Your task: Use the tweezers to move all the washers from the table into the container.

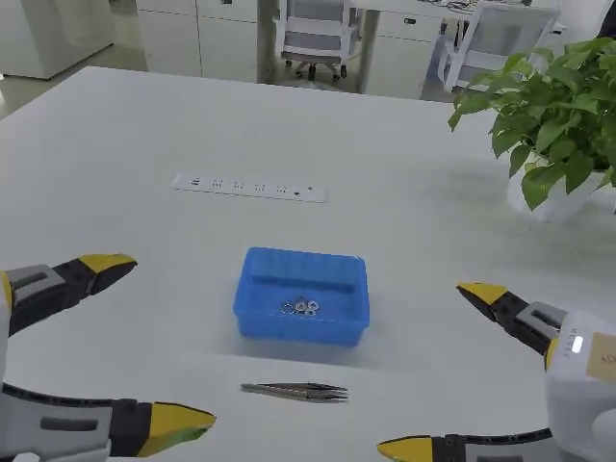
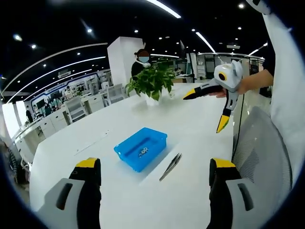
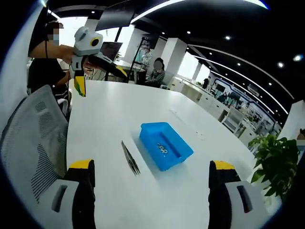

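A blue container (image 1: 301,296) stands mid-table with a few small metal washers (image 1: 300,307) lying inside it. Metal tweezers (image 1: 295,390) lie flat on the white table (image 1: 125,144) just in front of the container, held by nothing. My left gripper (image 1: 164,342) is open at the lower left, and my right gripper (image 1: 423,368) is open at the lower right. Both hover to either side of the tweezers, well apart from them. The left gripper view has the container (image 2: 141,147) and tweezers (image 2: 171,166) ahead of its wide jaws. The right gripper view shows the container (image 3: 166,145) and the tweezers (image 3: 129,158) too.
A white power strip (image 1: 250,187) lies beyond the container. A potted plant (image 1: 553,106) stands at the far right of the table. Office chairs (image 1: 313,34) stand behind the far edge. A grey mesh chair (image 2: 259,152) is at the near side.
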Available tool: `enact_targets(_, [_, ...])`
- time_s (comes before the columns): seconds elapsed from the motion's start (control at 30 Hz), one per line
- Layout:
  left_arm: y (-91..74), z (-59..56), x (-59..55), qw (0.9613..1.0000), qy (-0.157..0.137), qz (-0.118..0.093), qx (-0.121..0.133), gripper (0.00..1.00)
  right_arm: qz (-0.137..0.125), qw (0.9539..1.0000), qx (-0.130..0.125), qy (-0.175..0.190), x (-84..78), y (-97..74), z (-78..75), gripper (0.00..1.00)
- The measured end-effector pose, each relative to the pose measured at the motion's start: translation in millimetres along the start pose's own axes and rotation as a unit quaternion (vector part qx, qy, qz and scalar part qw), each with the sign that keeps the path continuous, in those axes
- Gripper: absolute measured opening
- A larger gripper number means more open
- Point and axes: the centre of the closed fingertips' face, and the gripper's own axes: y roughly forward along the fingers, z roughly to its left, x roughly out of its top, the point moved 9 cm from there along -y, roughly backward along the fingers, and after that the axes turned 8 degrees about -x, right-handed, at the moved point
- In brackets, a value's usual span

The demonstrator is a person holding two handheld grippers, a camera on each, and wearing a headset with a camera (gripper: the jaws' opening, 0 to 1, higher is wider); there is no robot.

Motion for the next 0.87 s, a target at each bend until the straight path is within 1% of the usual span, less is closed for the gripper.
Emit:
enact_targets(0.07, [-0.2,-3.8,0.5,1.0,0.001,0.002,-0.001,1.0,-0.002,1.0,-0.003,0.001,1.5,-3.8,-0.8,1.0])
enact_targets(0.13, [-0.5,-6.8,0.9,1.0,0.001,0.004,-0.009,1.0,-0.003,0.9999,-0.01,-0.001,2.5,-7.0,-2.1,1.0])
enact_targets(0.27, [-1.3,-10.3,1.2,0.9998,0.007,0.011,-0.012,1.0,-0.003,0.9999,-0.011,0.013,2.4,-11.0,-2.1,1.0])
enact_targets(0.37, [-2.1,-14.2,3.6,0.9999,0.008,0.005,-0.009,1.0,0.0,0.9999,-0.004,0.016,2.0,-14.9,-0.9,1.0])
enact_targets(0.47, [-2.7,-15.4,4.2,0.9999,0.008,0.007,-0.007,1.0,-0.004,0.9998,-0.003,0.022,4.2,-17.8,-0.5,1.0])
enact_targets(0.53, [-3.7,-15.8,4.8,1.0,-0.001,0.007,-0.005,1.0,-0.006,0.9997,-0.004,0.025,4.7,-18.2,-0.2,1.0])
enact_targets(0.57, [-4.5,-15.6,6.7,1.0,-0.009,-0.003,-0.001,1.0,-0.006,0.9997,-0.004,0.025,5.0,-18.5,-0.1,1.0])
enact_targets(0.6, [-4.9,-15.3,7.7,0.9999,-0.009,-0.008,0.002,1.0,-0.007,0.9997,-0.004,0.024,5.2,-18.7,0.0,1.0])
enact_targets(0.77, [-6.5,-15.8,7.9,1.0,-0.005,0.0,0.002,1.0,-0.006,0.9997,0.001,0.025,5.8,-19.4,1.1,1.0])
enact_targets(0.87, [-6.9,-17.3,6.3,1.0,-0.003,0.008,0.0,1.0,-0.009,0.9996,-0.003,0.026,7.4,-20.4,0.0,1.0])
